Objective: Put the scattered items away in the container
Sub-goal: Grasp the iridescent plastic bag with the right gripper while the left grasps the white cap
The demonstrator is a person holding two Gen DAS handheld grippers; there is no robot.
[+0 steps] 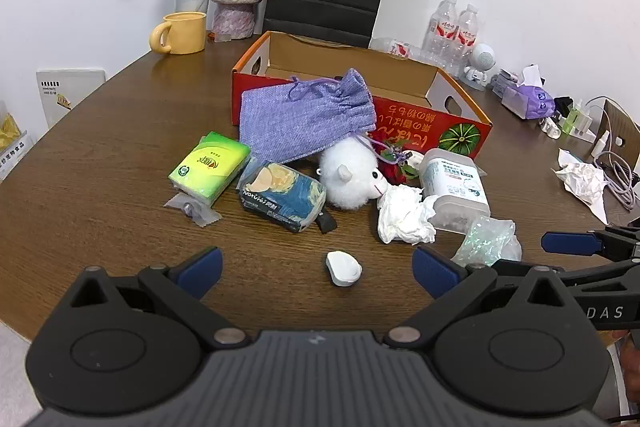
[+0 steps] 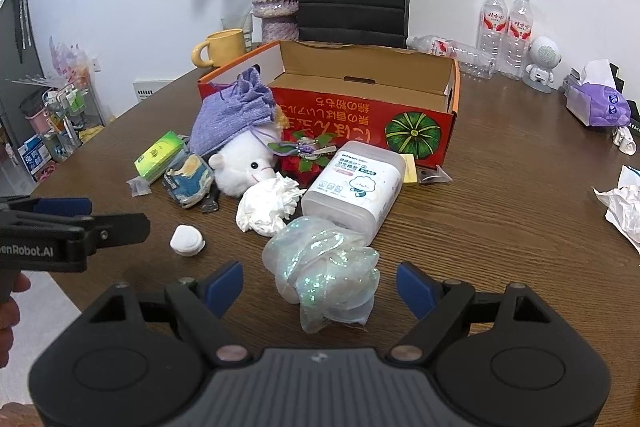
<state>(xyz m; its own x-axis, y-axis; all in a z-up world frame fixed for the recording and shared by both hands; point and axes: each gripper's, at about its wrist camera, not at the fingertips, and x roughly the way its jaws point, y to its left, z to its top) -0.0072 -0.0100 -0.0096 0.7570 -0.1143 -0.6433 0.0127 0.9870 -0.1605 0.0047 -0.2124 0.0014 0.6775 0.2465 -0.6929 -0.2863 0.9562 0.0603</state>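
- Clutter is lying on the table point(image 1: 100, 167) just near of the open red box point(image 2: 400, 131), which is sitting empty.
- Left gripper point(image 1: 316, 269) is hovering, fingers wide apart, around a small white cap point(image 1: 343, 267).
- Right gripper point(image 2: 320, 285) is standing spread, not pressing, either side of a crumpled iridescent wrapper point(image 2: 324, 267).

In front of one open red cardboard box point(image 2: 360, 115) lie two tissue packs, green point(image 1: 208, 163) and blue point(image 1: 282, 197), one purple pouch point(image 1: 304, 119), one white plush toy point(image 1: 352, 179) and one crumpled tissue point(image 1: 404, 213). Behind the box: two upright water bottles point(image 2: 505, 31), one yellow mug point(image 1: 182, 33).
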